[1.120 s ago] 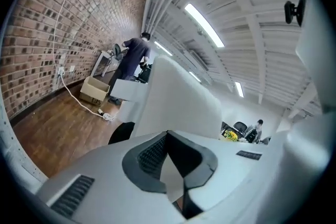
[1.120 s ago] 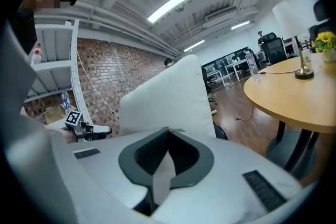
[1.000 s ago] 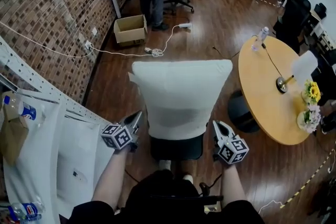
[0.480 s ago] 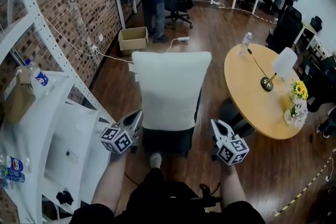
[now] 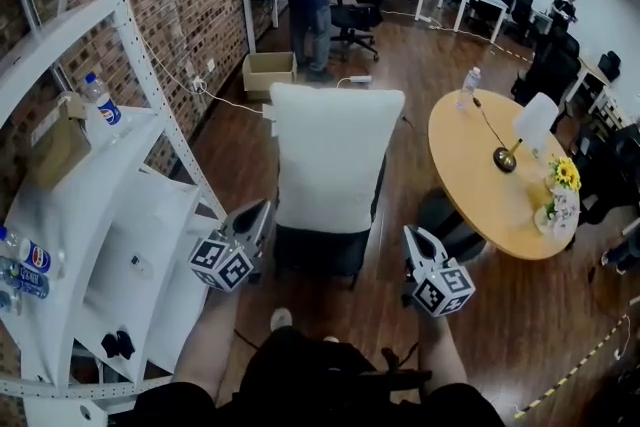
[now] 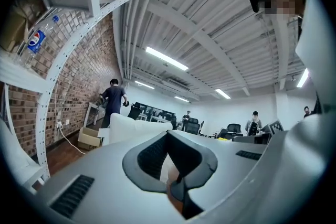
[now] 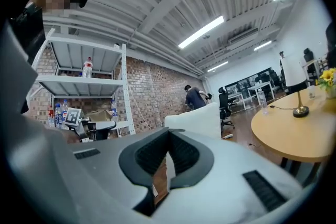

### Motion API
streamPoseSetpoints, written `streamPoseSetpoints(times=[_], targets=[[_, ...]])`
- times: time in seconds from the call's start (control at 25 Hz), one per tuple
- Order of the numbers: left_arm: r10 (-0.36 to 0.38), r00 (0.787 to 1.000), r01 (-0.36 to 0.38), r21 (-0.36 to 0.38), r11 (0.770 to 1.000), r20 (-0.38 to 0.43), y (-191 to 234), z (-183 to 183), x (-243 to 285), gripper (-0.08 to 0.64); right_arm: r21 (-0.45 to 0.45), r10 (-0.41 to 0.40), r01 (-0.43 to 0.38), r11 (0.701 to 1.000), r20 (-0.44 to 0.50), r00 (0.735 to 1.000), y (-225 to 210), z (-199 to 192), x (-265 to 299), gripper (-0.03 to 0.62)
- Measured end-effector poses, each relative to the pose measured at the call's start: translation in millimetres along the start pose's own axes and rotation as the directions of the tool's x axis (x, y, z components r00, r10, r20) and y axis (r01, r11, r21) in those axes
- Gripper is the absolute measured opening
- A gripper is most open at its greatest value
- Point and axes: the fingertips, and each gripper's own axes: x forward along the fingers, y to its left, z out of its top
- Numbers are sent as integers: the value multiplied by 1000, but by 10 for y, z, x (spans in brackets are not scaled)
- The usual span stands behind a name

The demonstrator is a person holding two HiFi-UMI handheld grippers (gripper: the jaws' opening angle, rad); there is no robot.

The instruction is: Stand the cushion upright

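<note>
Cushion place: white cushion (image 5: 335, 155) stands upright on seat of black chair (image 5: 318, 257), its back against the backrest, in front of the person.
Left gripper (image 5: 262, 208): jaws pressed together, nothing btw them; just beside chair's left side, apart from cushion.
Right gripper (image 5: 412, 237): jaws also pressed together, empty; at chair's right side, apart from cushion.
Handling (judged): prob. light, soft and bulky; cloth cover not slippery, not fragile. It may sag or tip fwd if not leaned well.
Where to hold (judged): the two side edges near the top corners, one gripper each, pinching a fold of cloth.
Task state (judged): looks done.
Writing: bottle (image 5: 103, 105) on white shelf (image 5: 150, 205) has blue label w/ round red-white-blue logo, prob. Pepsi; letters too small to read. Cushion: no print seen. Gripper cubes: b/w square markers only, no words.
</note>
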Motion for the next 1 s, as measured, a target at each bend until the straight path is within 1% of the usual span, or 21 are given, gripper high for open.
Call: streamPoseSetpoints(times=[0.12,0.28,0.36,0.52,0.6,0.72,0.84,1.0], targets=[[-39,999,39,-8,999,7,-36,24,-152,3,4,-11,11,1000,13,1000,87,13,-139,0],[-49,999,49,-52,997,-5,158,58,-302,3,34,-57,56,998,26,998,148,49,-226,0],[-67,998,67,-57,996,-6,208,109,-412,3,41,-83,81,996,34,996,218,42,-275,0],[-42,999,42,-70,997,4,420,164,-683,3,59,-133,130,990,55,990,361,-67,-332,0],[-27,1000,27,-77,997,-4,496,132,-769,3,67,-152,149,987,40,988,385,-172,-359,0],[-25,999,23,-67,998,-31,499,60,-840,3,87,-174,172,981,14,985,363,-302,-397,0],[-38,997,36,-33,999,-60,444,-3,-886,3,95,-194,191,977,21,981,396,-306,-417,0],[-23,998,21,-42,999,-57,475,-62,-968,3,107,-205,201,974,28,978,402,-404,-418,0]])
